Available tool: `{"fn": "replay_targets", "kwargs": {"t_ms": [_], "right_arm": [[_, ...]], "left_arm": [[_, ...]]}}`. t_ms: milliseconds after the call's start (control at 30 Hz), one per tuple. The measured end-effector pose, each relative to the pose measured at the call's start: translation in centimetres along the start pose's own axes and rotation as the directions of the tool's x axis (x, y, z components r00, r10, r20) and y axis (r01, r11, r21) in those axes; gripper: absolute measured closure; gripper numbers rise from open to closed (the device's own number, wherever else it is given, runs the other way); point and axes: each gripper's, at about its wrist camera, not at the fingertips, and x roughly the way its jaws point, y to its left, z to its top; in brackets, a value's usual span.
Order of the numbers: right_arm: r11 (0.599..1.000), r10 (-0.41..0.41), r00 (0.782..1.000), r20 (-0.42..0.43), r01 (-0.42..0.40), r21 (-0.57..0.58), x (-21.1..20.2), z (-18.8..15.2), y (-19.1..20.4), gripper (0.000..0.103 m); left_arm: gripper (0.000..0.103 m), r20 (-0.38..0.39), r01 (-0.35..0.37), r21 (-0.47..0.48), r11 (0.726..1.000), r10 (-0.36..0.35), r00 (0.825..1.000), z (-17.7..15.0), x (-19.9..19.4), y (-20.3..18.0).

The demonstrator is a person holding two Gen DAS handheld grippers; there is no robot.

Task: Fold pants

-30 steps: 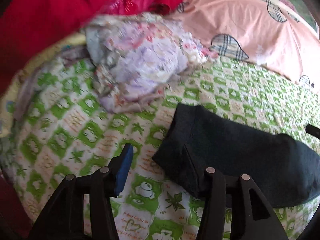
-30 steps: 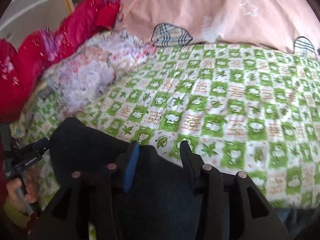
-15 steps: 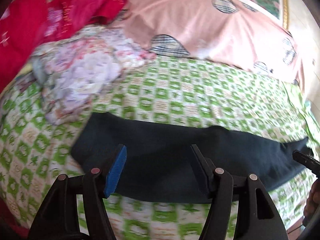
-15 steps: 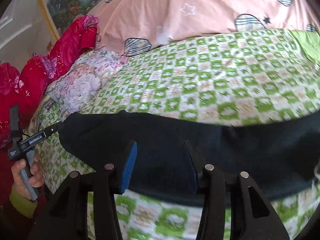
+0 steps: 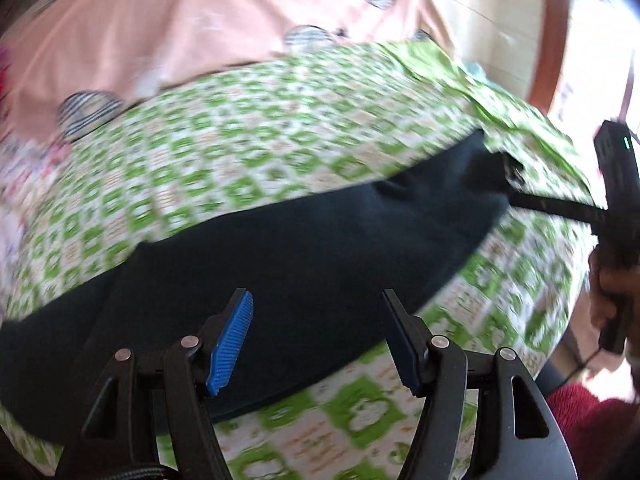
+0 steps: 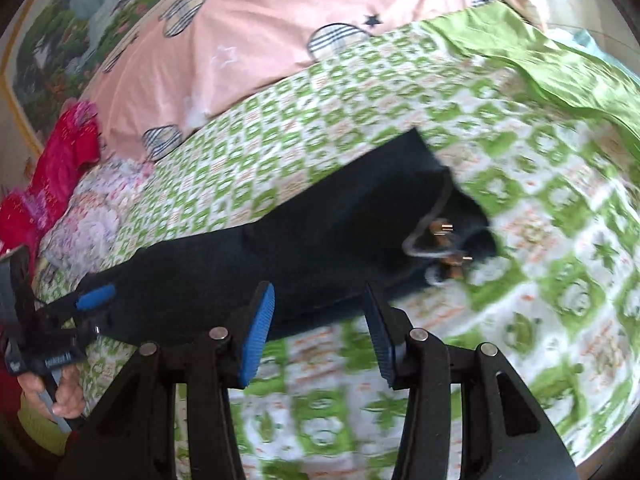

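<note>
Dark pants (image 5: 300,248) lie stretched in a long band across the green-and-white patterned bed sheet (image 5: 260,140). My left gripper (image 5: 316,336) hovers open over the band's near edge, nothing pressed between its blue pads. In the right wrist view the pants (image 6: 280,256) run from lower left to the waist end, where a drawstring (image 6: 440,236) with metal tips shows. My right gripper (image 6: 320,332) is open above the pants' near edge. Across the bed, the left gripper (image 6: 94,300) sits by the leg end, and the right gripper (image 5: 514,174) by the waist end.
A pink quilt (image 6: 260,40) with plaid shapes lies along the far side. A floral bundle (image 6: 92,216) and a red garment (image 6: 60,160) sit at the far left. A plain green sheet (image 6: 560,60) is rumpled at the right. A person's hand (image 5: 608,292) holds each gripper.
Both views have swung to the right along the pants, from the leg end toward the waist. The left jaws have widened. The waist drawstring has come into the right wrist view.
</note>
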Motion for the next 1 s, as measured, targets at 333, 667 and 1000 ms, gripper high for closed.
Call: {"fn": "replay_targets", "kwargs": {"t_ms": [333,667,1000], "right_arm": [[0.995,0.005,1.000,0.022,-0.007,0.102,0.6,1.3,-2.9,0.055],[0.993,-0.010,1.000,0.030,0.006,0.120,1.3,1.6,-3.4,0.083],[0.995,-0.015,0.998,0.068,0.008,0.098,-1.2,1.4,-3.5,0.097]], "left_arm": [[0.044,-0.134,0.091,0.178,0.980,-0.067,0.989,1.1,4.7,-3.6],[0.070,-0.175,0.139,0.213,0.967,-0.102,0.979,0.6,5.8,-3.2],[0.097,-0.141,0.175,0.225,0.958,-0.146,0.979,1.0,4.1,-3.6]]}}
